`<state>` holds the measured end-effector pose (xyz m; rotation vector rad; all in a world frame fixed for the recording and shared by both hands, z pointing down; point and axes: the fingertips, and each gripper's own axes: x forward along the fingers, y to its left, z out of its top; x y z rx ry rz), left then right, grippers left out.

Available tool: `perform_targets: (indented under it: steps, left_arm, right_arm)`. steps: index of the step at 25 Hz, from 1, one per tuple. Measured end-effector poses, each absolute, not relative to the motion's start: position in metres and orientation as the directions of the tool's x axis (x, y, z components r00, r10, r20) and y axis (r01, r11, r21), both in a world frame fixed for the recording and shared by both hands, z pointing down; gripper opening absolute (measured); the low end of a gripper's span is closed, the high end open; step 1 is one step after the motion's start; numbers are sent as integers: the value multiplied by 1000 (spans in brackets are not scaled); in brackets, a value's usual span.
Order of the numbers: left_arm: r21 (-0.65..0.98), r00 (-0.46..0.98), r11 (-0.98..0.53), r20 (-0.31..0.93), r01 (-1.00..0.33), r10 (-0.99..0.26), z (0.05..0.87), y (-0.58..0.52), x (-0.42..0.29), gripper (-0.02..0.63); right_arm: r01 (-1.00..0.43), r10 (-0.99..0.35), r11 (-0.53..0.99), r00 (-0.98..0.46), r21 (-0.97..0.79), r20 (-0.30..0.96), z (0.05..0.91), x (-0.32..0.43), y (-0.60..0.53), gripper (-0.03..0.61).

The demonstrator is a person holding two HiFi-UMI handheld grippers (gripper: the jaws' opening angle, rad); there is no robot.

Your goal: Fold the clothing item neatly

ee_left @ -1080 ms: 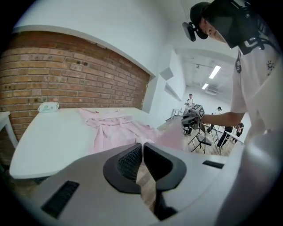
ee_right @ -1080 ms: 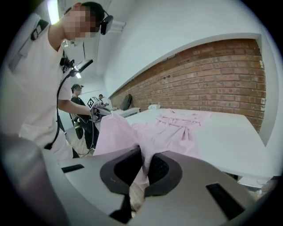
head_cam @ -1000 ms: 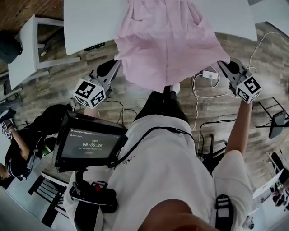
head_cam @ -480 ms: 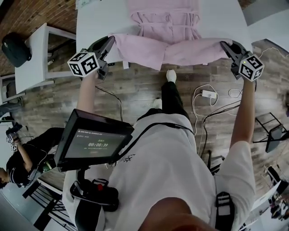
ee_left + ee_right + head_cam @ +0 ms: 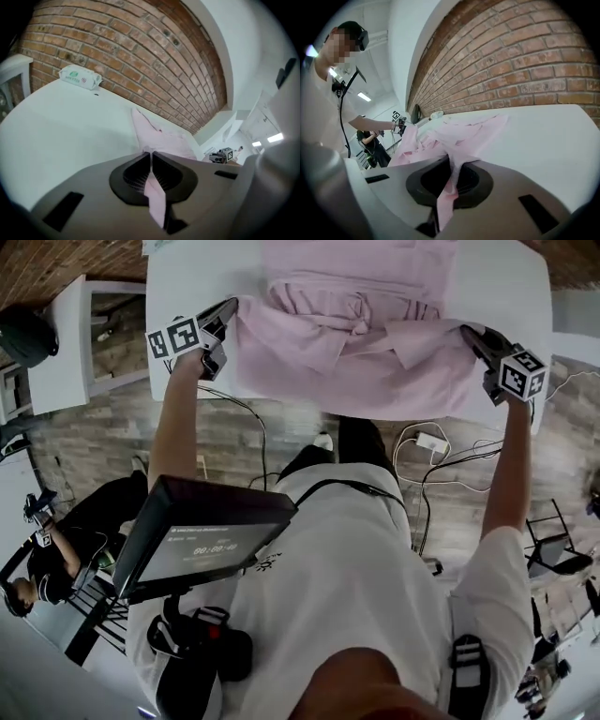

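The left hand-held gripper (image 5: pixel 151 157) and the right hand-held gripper (image 5: pixel 452 164) are each clenched on a thin edge of the pink clothing item (image 5: pixel 356 343), which lies rumpled on the white surface (image 5: pixel 187 287), stretched between them; it seems light, soft and limp, so I judge its outer corners the best hold.

This looks like a recording lab or studio in a plain work room, not a home: a bare brick wall (image 5: pixel 140 47), white tables (image 5: pixel 187 296) and a wood-plank floor (image 5: pixel 103 437) strewn with cables (image 5: pixel 421 517) and a power adapter (image 5: pixel 432 441). A chest-mounted screen (image 5: pixel 211 545) shows a timer readout (digits too blurred to read). Strip lights (image 5: pixel 364 97) glow on the ceiling, and a second person (image 5: pixel 37 559) is at the left edge of the head view.
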<state>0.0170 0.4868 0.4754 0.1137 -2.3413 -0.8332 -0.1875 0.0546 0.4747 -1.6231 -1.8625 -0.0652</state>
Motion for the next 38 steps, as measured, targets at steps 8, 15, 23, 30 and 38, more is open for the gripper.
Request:
perform_targets:
  steps: [8,15,23,30,38]
  left_arm:
    - [683,-750,648,611,337,-254,517,509,8,21]
    - [489,-722,825,675,283,-153,501,538,28,132]
    - [65,-688,973,697,-221,-202,465,464,21,100]
    - [-193,-635,821,733,-537,-243,470,372,14,3]
    - [-453,-605,474,759,-755,-239,492,262,41,193]
  right_arm:
    - [796,830,286,73,-534,552,519,-211,43,83]
    - [800,766,381,8,-464,643,508,-227,12,190]
    - [933,722,274,-39,-234,690,479,-169,39,189]
    - [989,660,149,-95,-5,745,498,-113,62,25]
    - [914,501,-237,-176,330,848,526,-61,93,187]
